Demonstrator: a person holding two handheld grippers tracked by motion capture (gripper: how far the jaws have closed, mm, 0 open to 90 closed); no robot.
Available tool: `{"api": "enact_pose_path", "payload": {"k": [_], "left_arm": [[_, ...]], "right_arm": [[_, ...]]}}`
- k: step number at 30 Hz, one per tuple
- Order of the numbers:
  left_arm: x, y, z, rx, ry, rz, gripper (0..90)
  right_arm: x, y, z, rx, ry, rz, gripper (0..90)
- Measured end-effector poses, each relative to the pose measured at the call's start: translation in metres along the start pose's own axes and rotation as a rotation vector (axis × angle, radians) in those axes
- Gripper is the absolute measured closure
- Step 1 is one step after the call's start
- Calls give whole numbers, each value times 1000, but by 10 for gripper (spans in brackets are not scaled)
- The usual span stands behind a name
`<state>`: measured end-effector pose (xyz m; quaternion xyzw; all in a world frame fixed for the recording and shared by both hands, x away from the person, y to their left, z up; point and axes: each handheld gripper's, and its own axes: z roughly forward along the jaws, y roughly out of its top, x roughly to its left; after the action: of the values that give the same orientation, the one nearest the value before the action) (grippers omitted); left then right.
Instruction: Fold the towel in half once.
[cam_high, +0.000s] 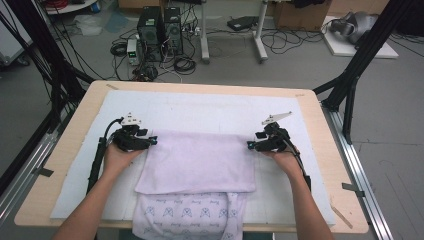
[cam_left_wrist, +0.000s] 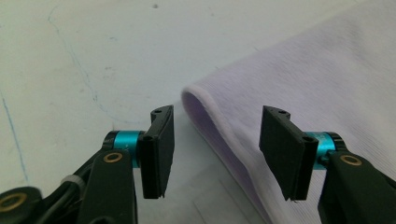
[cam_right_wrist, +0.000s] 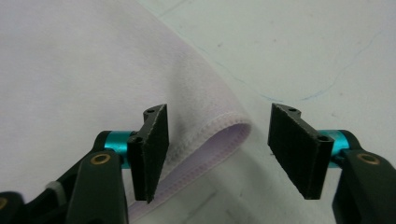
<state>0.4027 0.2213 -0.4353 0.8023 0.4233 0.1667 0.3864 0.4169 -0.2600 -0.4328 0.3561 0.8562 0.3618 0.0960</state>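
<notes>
Cloth (cam_high: 196, 162) — pale lilac, soft knit, folded over itself with a stitched hem — lies mid-table on the white mat (cam_high: 200, 107); a patterned layer shows beneath at the near edge. Left gripper (cam_high: 152, 141) sits at its far-left corner, right gripper (cam_high: 248, 145) at its far-right corner — both with jaws parted, pads pressing nothing.

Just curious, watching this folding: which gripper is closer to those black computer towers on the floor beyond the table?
Left. The left gripper, at the lilac cloth's left corner, sits almost below the computer towers; the right gripper is farther right.
</notes>
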Motion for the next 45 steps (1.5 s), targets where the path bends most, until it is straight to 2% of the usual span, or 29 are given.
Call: {"api": "enact_pose_path", "payload": {"k": [3, 4, 5, 6, 7, 8, 9, 10, 11, 12, 14, 17, 22, 23, 24, 25, 26, 28, 31, 33, 37, 40, 42, 43, 44, 45], "left_arm": [[0, 3, 10, 19, -12, -5, 411], [-2, 3, 13, 30, -10, 10, 429], [-4, 3, 17, 36, -15, 28, 495], [-4, 5, 18, 24, -20, 36, 543], [-5, 6, 19, 18, -32, 34, 695], [-6, 8, 20, 14, -11, 44, 801], [-6, 11, 21, 25, -7, 42, 850], [-5, 15, 22, 38, 3, 37, 858], [-4, 20, 21, 43, 26, 59, 862], [-3, 26, 18, 25, 48, 69, 864], [3, 44, 8, -12, 68, 50, 866], [10, 79, -12, -78, 104, 60, 866], [16, 143, -52, -199, 166, 116, 862], [17, 150, -56, -208, 187, 122, 842], [19, 154, -58, -208, 215, 120, 786], [22, 154, -58, -198, 228, 101, 699], [25, 151, -56, -184, 220, 75, 630], [30, 139, -50, -147, 208, 58, 545], [33, 113, -45, -126, 175, 47, 542], [32, 95, -43, -108, 146, 41, 533], [27, 71, -43, -104, 98, 38, 516], [23, 59, -46, -101, 60, 49, 501], [20, 54, -48, -104, 42, 51, 495], [19, 52, -49, -102, 30, 52, 484], [17, 49, -50, -99, 27, 58, 480], [16, 47, -51, -102, 24, 60, 477]], "right_arm": [[-1, 0, 10, 20, 11, -14, 412], [-1, 1, 11, 12, 9, -33, 515], [-1, 2, 11, 4, 53, -39, 623], [-1, 3, 13, 7, 65, -50, 718], [0, 5, 14, 12, 87, -58, 796], [1, 7, 15, 26, 94, -62, 818], [1, 12, 15, 43, 91, -67, 830], [1, 17, 14, 55, 70, -81, 836], [0, 22, 11, 49, 54, -89, 838], [-3, 29, 8, 38, 35, -88, 840], [-6, 47, -2, 17, 1, -91, 842], [-10, 79, -20, -15, -56, -122, 843], [-14, 138, -59, -73, -145, -189, 841], [-15, 148, -65, -90, -151, -204, 824], [-17, 156, -69, -97, -146, -187, 767], [-18, 160, -70, -110, -163, -170, 669], [-21, 161, -69, -116, -178, -157, 612], [-26, 155, -60, -113, -138, -107, 545], [-28, 135, -44, -71, -109, -81, 517], [-27, 120, -37, -59, -93, -65, 498], [-19, 98, -30, -58, -52, -59, 475], [-10, 88, -28, -63, -24, -61, 459], [-6, 86, -27, -30, 6, -49, 422], [-3, 85, -27, -18, 12, -60, 422], [1, 85, -29, -19, 19, -65, 424], [5, 83, -31, -48, 20, -77, 436]]}}
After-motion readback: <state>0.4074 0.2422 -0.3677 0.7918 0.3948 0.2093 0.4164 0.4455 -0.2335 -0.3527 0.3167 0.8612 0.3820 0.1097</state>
